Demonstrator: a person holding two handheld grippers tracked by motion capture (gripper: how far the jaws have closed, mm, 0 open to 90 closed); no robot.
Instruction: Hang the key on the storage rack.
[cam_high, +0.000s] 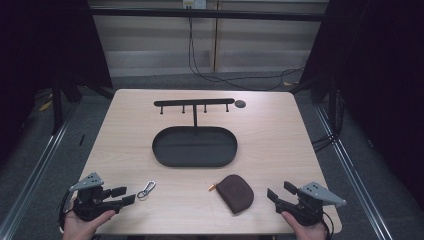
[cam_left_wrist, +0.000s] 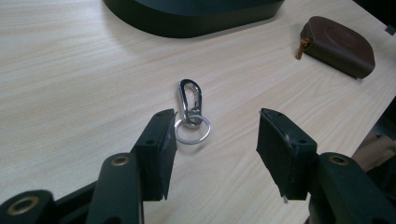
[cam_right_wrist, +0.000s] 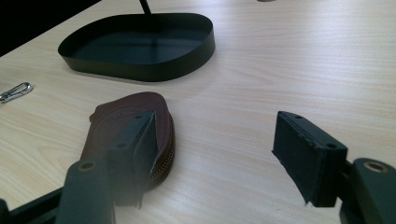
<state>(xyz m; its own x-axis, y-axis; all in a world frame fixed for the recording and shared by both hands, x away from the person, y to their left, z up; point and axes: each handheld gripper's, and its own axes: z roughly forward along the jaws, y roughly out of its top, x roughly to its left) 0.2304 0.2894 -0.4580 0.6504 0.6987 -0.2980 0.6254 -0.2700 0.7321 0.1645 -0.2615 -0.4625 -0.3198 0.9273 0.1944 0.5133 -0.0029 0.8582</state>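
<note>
Grippers lying by clip and pouch
Left gripper (cam_left_wrist: 215, 140) gaping, empty, before clip (cam_left_wrist: 190, 112); right gripper (cam_right_wrist: 219, 149) gaping, empty, beside pouch (cam_right_wrist: 128, 121).

I am working in what is looking like a lab recording bay: black curtains (cam_high: 385, 90) are enclosing a lone wooden table (cam_high: 280, 145). Metal floor rails (cam_high: 35, 175) are flanking it, and cables (cam_high: 235, 77) are trailing along the back wall.
</note>
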